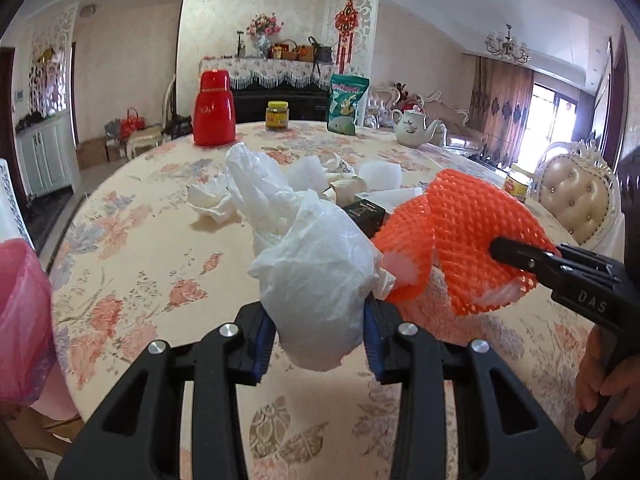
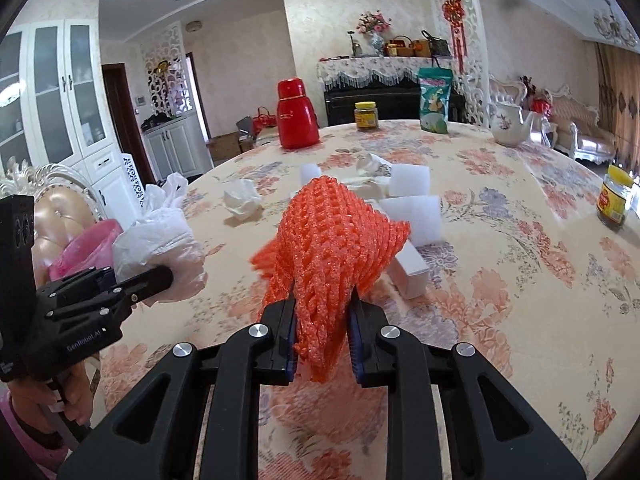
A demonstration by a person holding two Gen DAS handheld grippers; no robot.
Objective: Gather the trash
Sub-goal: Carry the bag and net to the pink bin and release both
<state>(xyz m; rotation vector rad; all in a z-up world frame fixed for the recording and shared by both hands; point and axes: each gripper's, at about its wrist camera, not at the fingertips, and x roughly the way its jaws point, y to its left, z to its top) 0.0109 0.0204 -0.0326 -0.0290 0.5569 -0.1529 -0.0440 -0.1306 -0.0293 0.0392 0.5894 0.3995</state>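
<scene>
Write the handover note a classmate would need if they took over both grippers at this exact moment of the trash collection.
Left gripper: shut on the white plastic bag, held above the table.
Right gripper: shut on the orange foam net, also lifted.
Pink-lined bin: at the table's left edge, beside the left gripper.
Done: two pieces picked up; neither is binned yet.
Left on the table: crumpled tissue, white foam blocks, small white box, black box, scraps behind them.
Thermos, jars, teapot and snack bag look like keepers.
</scene>
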